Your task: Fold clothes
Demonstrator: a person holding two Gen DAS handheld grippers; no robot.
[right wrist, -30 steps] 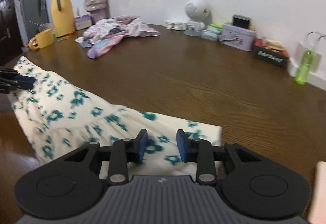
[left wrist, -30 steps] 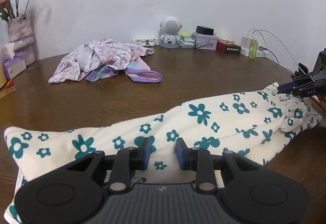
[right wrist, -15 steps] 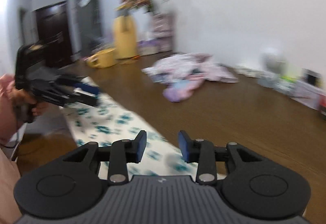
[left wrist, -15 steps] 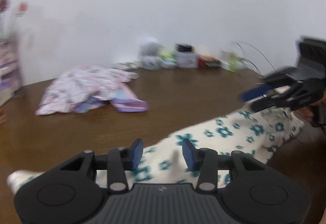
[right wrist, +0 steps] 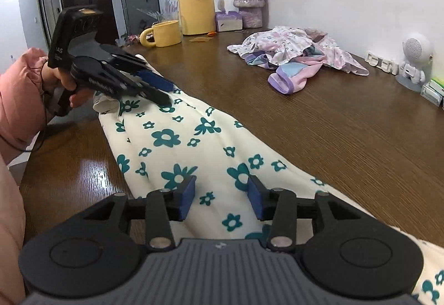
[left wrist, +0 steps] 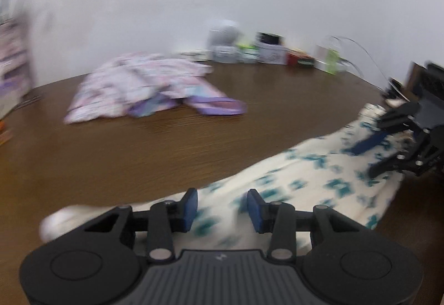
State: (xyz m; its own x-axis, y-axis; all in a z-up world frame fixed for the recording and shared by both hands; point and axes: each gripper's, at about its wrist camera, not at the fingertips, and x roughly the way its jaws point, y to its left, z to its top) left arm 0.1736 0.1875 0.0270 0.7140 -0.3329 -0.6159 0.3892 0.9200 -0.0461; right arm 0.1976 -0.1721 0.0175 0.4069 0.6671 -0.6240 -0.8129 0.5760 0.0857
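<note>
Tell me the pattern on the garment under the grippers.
Cream garment with teal flowers, clearest in the right wrist view.

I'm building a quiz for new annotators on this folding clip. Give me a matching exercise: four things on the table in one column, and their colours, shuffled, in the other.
Things:
1. jug
2. spread garment
3. crumpled garment
4. small robot figure

Colours:
a. cream with teal flowers
b. white
c. yellow with a grey handle
d. pink and purple, pale floral print

Pairs: 1-c, 2-a, 3-d, 4-b
</note>
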